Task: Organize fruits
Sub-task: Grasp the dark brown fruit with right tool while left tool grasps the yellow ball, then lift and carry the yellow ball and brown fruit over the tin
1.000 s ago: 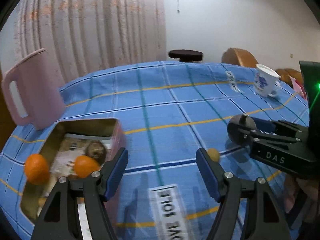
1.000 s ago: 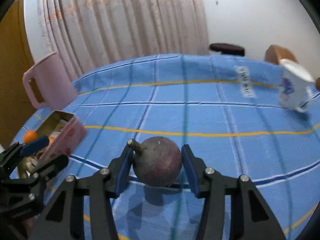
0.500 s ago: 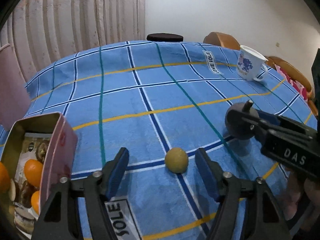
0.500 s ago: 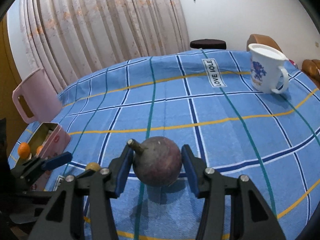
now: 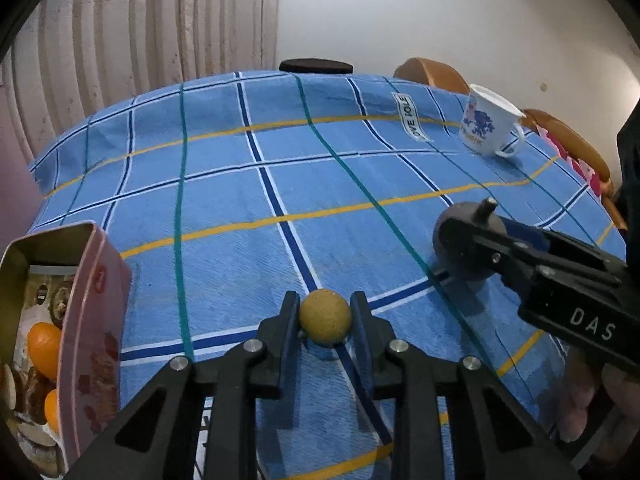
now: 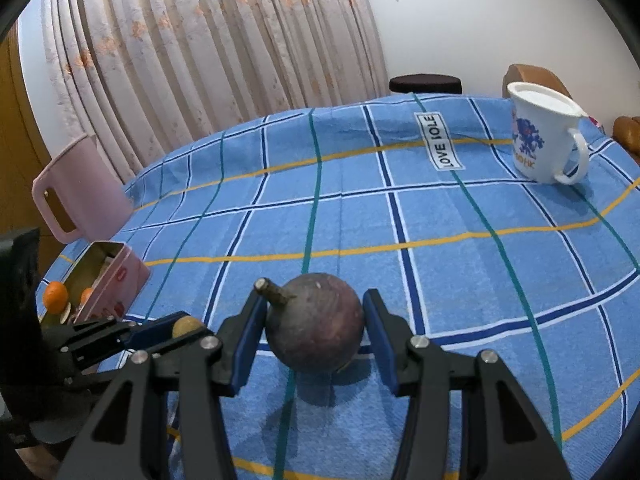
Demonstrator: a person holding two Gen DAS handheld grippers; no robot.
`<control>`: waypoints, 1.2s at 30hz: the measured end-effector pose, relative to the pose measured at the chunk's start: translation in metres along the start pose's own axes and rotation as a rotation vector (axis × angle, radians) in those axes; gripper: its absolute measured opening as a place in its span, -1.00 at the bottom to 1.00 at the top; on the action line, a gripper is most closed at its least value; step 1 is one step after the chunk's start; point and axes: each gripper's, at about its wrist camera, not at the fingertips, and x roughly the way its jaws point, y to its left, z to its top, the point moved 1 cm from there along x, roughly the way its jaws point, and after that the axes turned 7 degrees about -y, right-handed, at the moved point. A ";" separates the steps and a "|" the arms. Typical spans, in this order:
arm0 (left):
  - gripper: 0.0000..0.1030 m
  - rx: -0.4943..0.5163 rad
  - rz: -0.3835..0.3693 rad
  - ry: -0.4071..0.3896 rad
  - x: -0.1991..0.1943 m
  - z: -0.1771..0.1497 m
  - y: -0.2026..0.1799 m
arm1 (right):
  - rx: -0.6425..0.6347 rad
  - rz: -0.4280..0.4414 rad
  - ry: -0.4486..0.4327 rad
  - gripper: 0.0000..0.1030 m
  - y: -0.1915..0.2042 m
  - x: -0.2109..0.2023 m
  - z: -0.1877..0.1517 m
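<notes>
Left wrist view: the left gripper (image 5: pixel 326 320) has its fingers (image 5: pixel 289 322) pressed on either side of a small tan round fruit (image 5: pixel 325 322), which sits on the blue checked cloth of the surface (image 5: pixel 320 184). Judging by its size, the fruit is light and firm, its rough skin giving fair purchase; a hold across its widest part, as here, looks soundest, though a ball this small could squirt free if squeezed off centre. At 9 o'clock from it stands the open pink tin (image 5: pixel 96 320) with oranges (image 5: pixel 44 348) inside. At 2 o'clock the right gripper (image 5: pixel 472 252) brackets a dark purple stemmed fruit (image 5: pixel 452 236). A second earlier these fingers stood wide apart, with the tin nearer the middle of the view and the tan fruit only peeping past the right finger; now they are shut on it.

Right wrist view: the right gripper (image 6: pixel 316 332) is part open around the dark purple stemmed fruit (image 6: pixel 316 324); the left pad appears to touch, while a sliver of gap shows on the right, so whether it is truly gripped cannot be told. It looks heavier, hard-shelled and smooth; take it across the body, clear of the stem. A white mug (image 6: pixel 540 136) stands at 1 o'clock. The opening matches the earlier frame.
</notes>
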 end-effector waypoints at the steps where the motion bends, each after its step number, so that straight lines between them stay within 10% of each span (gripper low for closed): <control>1: -0.47 -0.005 0.014 -0.009 -0.002 0.000 0.002 | -0.004 0.007 -0.005 0.02 0.001 -0.001 0.000; 36: -0.47 -0.042 0.123 -0.272 -0.051 0.000 0.008 | -0.070 0.030 -0.187 0.02 0.016 -0.035 0.000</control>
